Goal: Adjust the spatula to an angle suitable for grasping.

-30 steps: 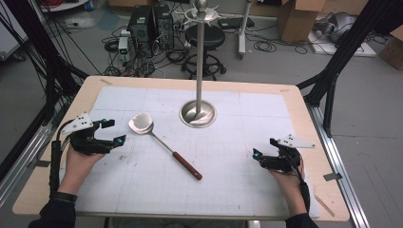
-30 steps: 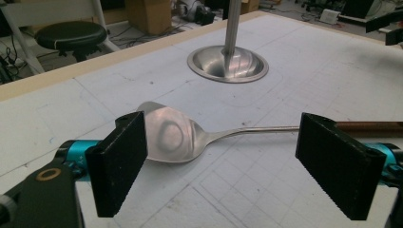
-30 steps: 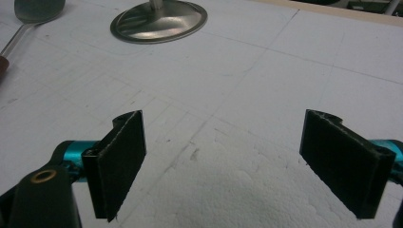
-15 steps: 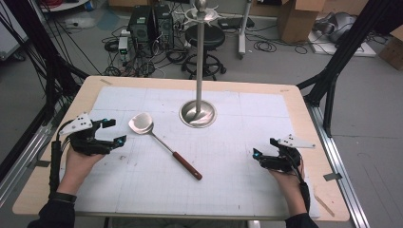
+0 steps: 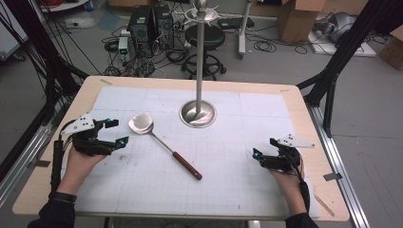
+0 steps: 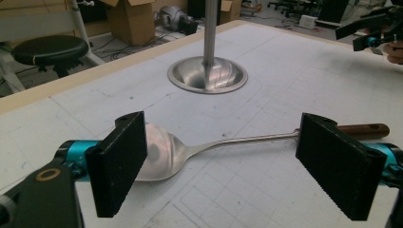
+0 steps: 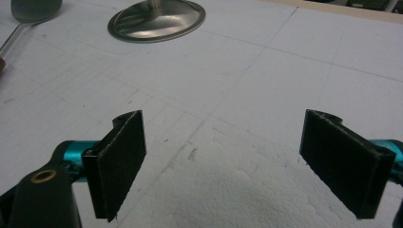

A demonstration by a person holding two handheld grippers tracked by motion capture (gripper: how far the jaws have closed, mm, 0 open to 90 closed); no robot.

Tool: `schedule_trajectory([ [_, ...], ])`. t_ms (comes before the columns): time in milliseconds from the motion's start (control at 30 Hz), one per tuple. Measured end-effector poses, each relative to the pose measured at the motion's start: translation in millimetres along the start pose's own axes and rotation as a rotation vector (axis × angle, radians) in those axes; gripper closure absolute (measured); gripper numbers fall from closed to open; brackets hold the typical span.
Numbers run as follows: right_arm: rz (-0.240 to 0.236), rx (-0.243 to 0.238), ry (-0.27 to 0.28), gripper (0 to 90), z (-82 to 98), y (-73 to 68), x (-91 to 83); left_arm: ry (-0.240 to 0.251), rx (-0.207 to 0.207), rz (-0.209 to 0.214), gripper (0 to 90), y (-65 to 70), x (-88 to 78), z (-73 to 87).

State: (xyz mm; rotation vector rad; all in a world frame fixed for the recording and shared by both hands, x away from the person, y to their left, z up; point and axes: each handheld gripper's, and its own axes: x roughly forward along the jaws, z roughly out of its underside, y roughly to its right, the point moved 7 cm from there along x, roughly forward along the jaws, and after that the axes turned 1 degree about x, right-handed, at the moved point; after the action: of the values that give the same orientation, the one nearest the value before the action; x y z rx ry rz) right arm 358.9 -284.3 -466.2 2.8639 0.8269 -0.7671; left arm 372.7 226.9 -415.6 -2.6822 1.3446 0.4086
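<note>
The right gripper [image 7: 223, 166] holds its jaws wide apart over bare white tabletop [image 7: 266, 85]; the stand's round metal base [image 7: 157, 19] lies well beyond them.

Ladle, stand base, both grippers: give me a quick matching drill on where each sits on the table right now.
Things:
1. ladle
2. stand base
3. left gripper
4. right gripper

Places:
A. open, near the table's right edge
B. middle of the far half
C. open, just left of the metal bowl
D. lying flat, wooden handle toward the near side

Pairs: 1-D, 2-B, 3-C, 4-A
</note>
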Motion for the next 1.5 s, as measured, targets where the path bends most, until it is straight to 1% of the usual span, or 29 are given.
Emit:
schedule_trajectory([
  [100,-0.001,0.002,-0.001,14.7,0.2,0.1,0.0,-0.001,0.017,0.015,18.2,2.9,2.4,-1.4],
  [167,-0.002,0.005,-0.003,14.7,0.4,-0.3,0.0,-0.008,0.019,0.017,18.0,3.7,4.1,-1.2],
  [333,0.0,0.004,-0.002,14.8,0.2,-0.3,0.4,0.0,0.034,0.032,17.4,5.8,6.9,-3.3],
  [400,-0.002,0.004,0.003,14.9,-0.3,0.4,0.7,0.005,0.036,0.038,17.1,6.2,7.6,-4.2],
  [467,-0.001,0.018,0.005,14.8,-1.0,1.0,0.7,0.009,0.039,0.047,16.8,6.5,8.0,-4.9],
  [500,-0.002,0.02,0.006,14.8,-1.5,0.8,1.0,0.012,0.039,0.045,16.8,6.3,8.7,-5.4],
  [600,-0.001,0.011,0.013,14.8,-3.0,-0.1,1.5,0.009,0.038,0.054,15.4,7.1,11.0,-7.3],
  [767,-0.001,0.012,0.013,14.8,-3.6,0.0,1.8,-0.003,0.07,0.086,13.8,12.9,18.4,-13.6],
  [833,-0.001,0.012,0.014,14.9,-3.5,0.6,2.1,-0.011,0.07,0.094,13.8,14.2,22.0,-14.8],
  [900,0.002,0.015,0.014,14.9,-3.6,1.6,2.0,-0.035,0.07,0.101,13.8,14.7,25.7,-14.6],
  [967,0.001,0.015,0.013,14.9,-3.4,1.5,1.7,-0.044,0.06,0.106,13.9,16.4,29.8,-14.4],
  [1067,-0.002,0.007,0.013,14.9,-3.5,0.2,1.6,-0.071,0.08,0.129,13.9,20.0,35.5,-12.3],
  [1233,-0.002,0.005,0.012,14.9,-3.4,0.0,1.5,-0.107,0.093,0.136,14.1,22.8,45.2,-13.1],
  [1400,-0.003,0.007,0.012,14.9,-3.5,-0.1,1.2,-0.11,0.101,0.149,14.5,25.4,54.6,-19.0],
  [1500,-0.003,0.005,0.011,14.9,-3.3,0.2,1.6,-0.103,0.101,0.144,14.5,24.4,56.4,-20.4],
])
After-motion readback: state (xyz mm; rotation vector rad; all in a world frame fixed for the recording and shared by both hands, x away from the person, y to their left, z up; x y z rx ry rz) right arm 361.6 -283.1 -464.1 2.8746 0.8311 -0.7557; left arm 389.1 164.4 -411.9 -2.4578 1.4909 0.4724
